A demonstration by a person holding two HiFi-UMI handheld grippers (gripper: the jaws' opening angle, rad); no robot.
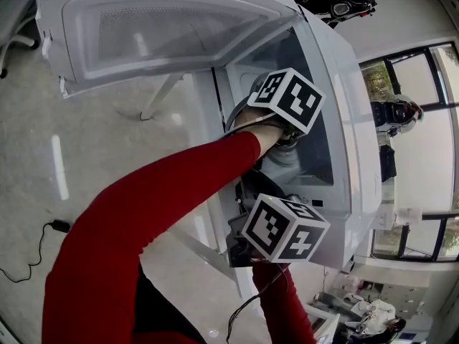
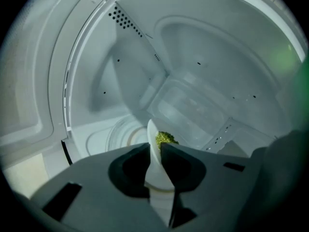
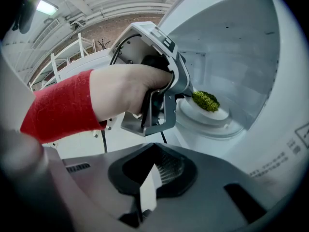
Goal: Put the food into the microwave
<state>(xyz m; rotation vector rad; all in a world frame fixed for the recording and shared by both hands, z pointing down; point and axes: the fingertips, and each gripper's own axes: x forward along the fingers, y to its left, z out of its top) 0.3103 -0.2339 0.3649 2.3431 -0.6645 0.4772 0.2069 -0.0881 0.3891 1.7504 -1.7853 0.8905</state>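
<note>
In the left gripper view, the left gripper [image 2: 154,146] is reaching deep into the microwave [image 2: 203,57]. Its jaws are standing a little apart with the rim of a white plate [image 2: 150,132] running between them. The pads do not seem to be pressing on the rim, which suits a plate that the glass turntable [image 2: 118,134] is already carrying. The green food [image 2: 165,139] is sitting on the plate just past the jaw tips.

In the right gripper view, the right gripper [image 3: 154,145] is hanging outside the opening with its jaws pressed together and nothing in them, probably keeping clear of the other arm. From here the plate is lying flat on the turntable with the food on top. The left hand [image 3: 128,91], in a red sleeve [image 3: 58,108], is holding its tool at the plate's near edge. A ribbed ceiling with a lamp [image 3: 46,6] and a brick wall [image 3: 111,30] are showing behind.

In the head view, the door [image 1: 158,27] is standing wide open, giving the arm room. White legs [image 1: 159,95] are showing below, so the microwave is likely sitting on a table. A black cable [image 1: 36,242] is lying on the pale floor [image 1: 43,142], and windows [image 1: 416,77] are lighting the right side.
</note>
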